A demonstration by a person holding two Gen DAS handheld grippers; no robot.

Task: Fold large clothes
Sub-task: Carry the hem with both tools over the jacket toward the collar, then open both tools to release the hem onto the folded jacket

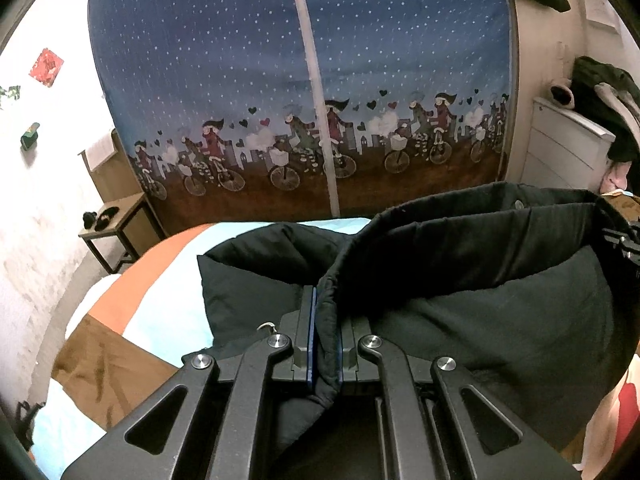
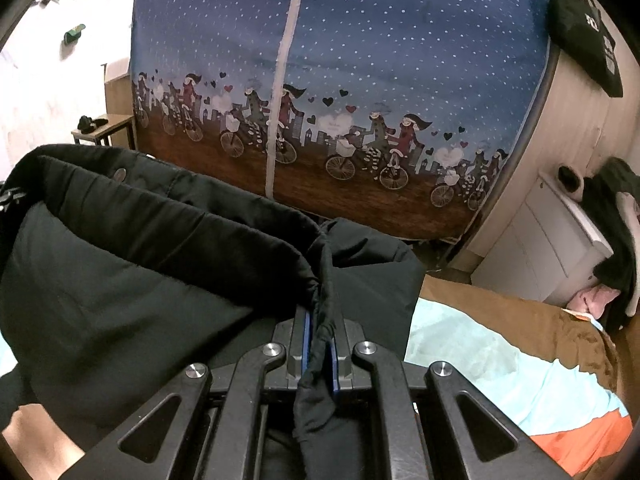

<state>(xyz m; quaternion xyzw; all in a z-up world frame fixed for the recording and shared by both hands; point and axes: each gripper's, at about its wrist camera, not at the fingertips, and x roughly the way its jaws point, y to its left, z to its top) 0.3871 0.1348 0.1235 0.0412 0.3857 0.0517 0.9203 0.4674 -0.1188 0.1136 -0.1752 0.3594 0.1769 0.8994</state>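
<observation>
Each camera sits just behind its own gripper and looks forward along the fingers, slightly downward over a bed. The left wrist view looks past the left gripper [image 1: 325, 336] with the black jacket [image 1: 480, 312] filling its right half at close range, the striped bedcover [image 1: 160, 304] at lower left. The right wrist view looks past the right gripper [image 2: 320, 340], the jacket [image 2: 120, 280] filling its left half. Both face the blue cyclist-print curtain [image 1: 304, 80], farther off, and share it, the jacket's stretched edge, the small side table [image 1: 116, 224] and the white drawer unit [image 2: 548, 248].
</observation>
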